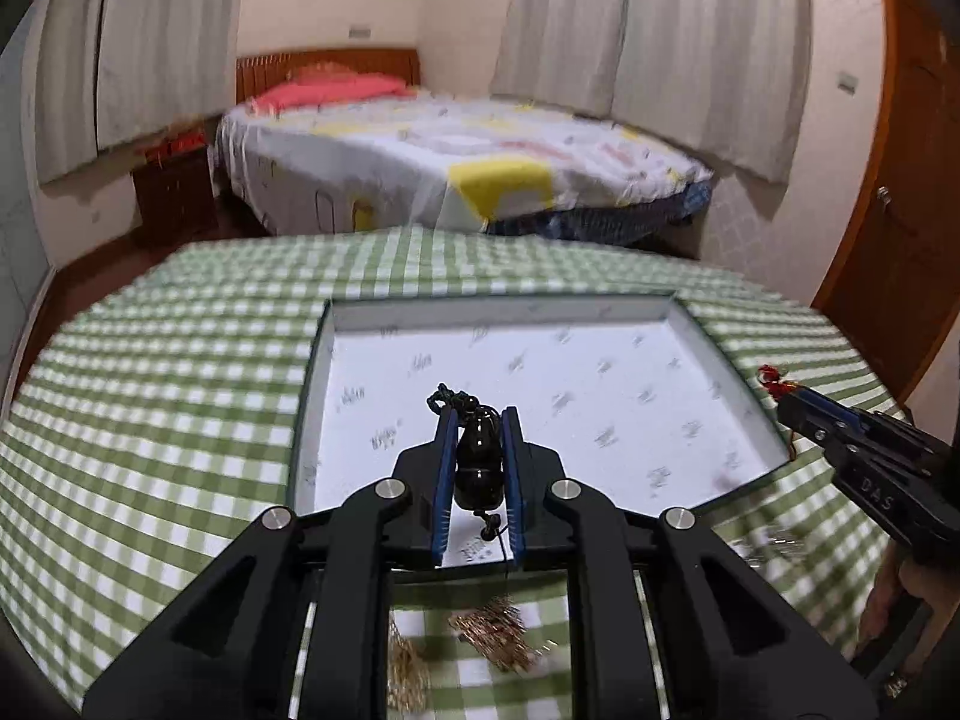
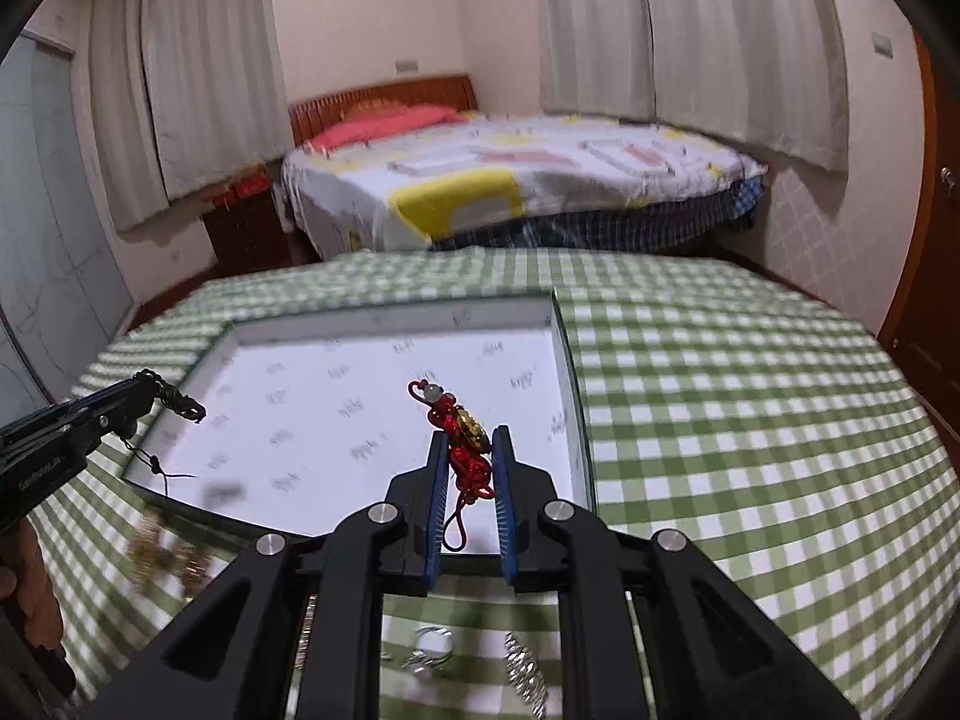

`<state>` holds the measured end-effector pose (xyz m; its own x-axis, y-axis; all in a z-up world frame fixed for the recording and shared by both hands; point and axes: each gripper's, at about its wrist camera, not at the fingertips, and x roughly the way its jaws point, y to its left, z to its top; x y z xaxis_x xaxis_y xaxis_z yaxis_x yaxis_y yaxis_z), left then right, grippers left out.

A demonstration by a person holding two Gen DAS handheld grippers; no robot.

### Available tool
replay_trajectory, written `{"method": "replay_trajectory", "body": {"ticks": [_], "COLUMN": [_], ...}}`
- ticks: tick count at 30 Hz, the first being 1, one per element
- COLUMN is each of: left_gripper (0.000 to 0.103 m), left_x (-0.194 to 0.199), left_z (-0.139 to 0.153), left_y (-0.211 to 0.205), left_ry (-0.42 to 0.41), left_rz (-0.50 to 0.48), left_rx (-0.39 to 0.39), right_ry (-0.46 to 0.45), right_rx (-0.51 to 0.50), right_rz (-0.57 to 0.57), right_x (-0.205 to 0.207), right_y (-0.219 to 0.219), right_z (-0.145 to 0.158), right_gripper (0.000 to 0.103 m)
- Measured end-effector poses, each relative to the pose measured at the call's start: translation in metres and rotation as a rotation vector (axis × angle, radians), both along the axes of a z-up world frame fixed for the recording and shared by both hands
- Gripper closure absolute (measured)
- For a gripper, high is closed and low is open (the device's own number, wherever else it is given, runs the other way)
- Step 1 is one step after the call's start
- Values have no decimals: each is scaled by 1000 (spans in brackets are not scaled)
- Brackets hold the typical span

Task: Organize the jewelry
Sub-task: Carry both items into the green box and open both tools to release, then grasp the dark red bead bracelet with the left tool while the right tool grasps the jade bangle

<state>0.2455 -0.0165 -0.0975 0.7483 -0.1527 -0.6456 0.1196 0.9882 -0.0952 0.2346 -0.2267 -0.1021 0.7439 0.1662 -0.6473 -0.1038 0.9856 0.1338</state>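
Observation:
My left gripper [image 1: 478, 420] is shut on a black gourd-shaped pendant [image 1: 477, 462] with a dark knotted cord, held above the shallow white-lined box [image 1: 600, 324] on the green checked tablecloth. In the right wrist view the same gripper [image 2: 144, 387] enters from the left over the box's near-left corner, its cord [image 2: 180, 405] sticking out. My right gripper [image 2: 471, 438] is shut on a red knotted charm [image 2: 462, 426] with a gold piece and a pale bead, over the box [image 2: 390, 324]. The left wrist view shows it [image 1: 786, 399] at the box's right edge.
Loose gold jewelry [image 1: 498, 630] lies on the cloth under my left gripper, and silver pieces [image 2: 432, 648] lie under the right one. More gold pieces [image 2: 168, 552] sit by the box's near edge. Beyond the table [image 2: 750, 390] stands a bed [image 2: 510, 180]; a wooden door [image 1: 900, 180] is at the right.

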Motion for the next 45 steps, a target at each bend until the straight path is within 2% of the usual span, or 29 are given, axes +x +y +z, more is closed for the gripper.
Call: {"method": "replay_trajectory", "body": {"ticks": [6,15,17,19,21,24,26,28,31,38,45], "left_gripper": [88,88,84,73,67,58,57,49,45,43,42], "left_x": [32,40,40,40,39,36,32,27,12,-39,-101], "left_z": [-38,-58,-61,-63,-64,-64,-63,-59,-48,-24,-19], "left_y": [9,10,10,10,9,10,10,11,15,17,26], "left_ry": [119,164,170,171,169,166,159,145,112,23,-21], "left_rz": [27,23,27,31,33,38,36,38,42,54,89], "left_rx": [-4,17,15,15,16,11,10,16,7,12,34], "right_ry": [96,125,122,113,105,103,91,73,44,-13,-51], "right_rx": [-41,-53,-46,-53,-55,-47,-39,-35,-25,-23,-37], "right_rz": [1,5,11,22,26,20,14,9,4,13,30], "right_x": [24,31,31,29,29,27,22,16,3,-52,-104], "right_y": [-2,-4,-4,-2,1,1,0,0,3,20,36], "right_z": [-31,-39,-39,-38,-37,-36,-33,-28,-18,-3,-6], "right_gripper": [88,85,81,70,59,58,58,58,58,51,47]}}
